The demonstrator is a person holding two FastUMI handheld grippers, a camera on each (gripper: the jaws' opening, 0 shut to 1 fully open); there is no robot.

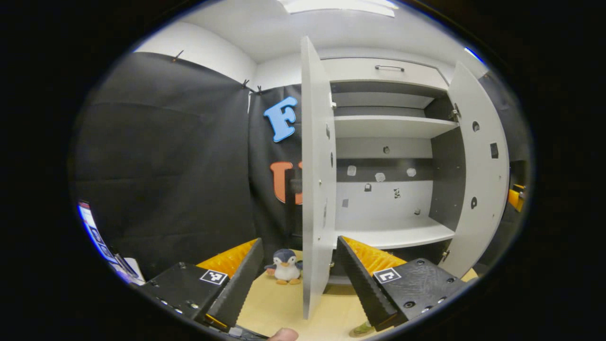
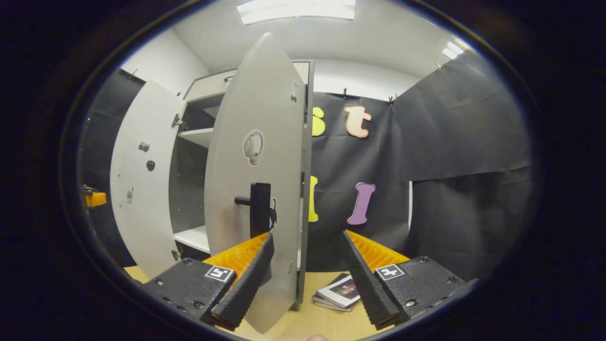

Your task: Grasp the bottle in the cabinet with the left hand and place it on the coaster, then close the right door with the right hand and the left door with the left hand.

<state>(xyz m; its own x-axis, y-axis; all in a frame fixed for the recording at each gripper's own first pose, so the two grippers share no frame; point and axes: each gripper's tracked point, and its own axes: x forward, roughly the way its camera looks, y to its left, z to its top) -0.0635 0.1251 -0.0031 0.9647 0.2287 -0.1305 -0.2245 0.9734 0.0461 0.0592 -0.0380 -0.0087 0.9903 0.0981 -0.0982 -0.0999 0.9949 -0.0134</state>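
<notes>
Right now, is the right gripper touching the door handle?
Cannot tell: in the right gripper view, a finger overlaps the door handle at its lower end, hiding any gap.

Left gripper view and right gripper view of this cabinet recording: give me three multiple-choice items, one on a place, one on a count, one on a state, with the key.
1. Where does the small grey-and-white plush penguin stand?
A. On the pale wooden tabletop, left of the open white left cabinet door
B. On the cabinet's lower shelf
C. On the stack of booklets

2. How many white shelves show inside the white cabinet in the left gripper view?
A. One
B. Two
C. Five

3. How are the cabinet doors?
A. Both shut
B. One shut
C. Both open

Answers:
1. A, since the penguin sits on the tabletop beside the door's edge.
2. B, an upper shelf and a lower shelf, both bare.
3. C, since the left door and the right cabinet door swing outward, baring the interior.
</notes>
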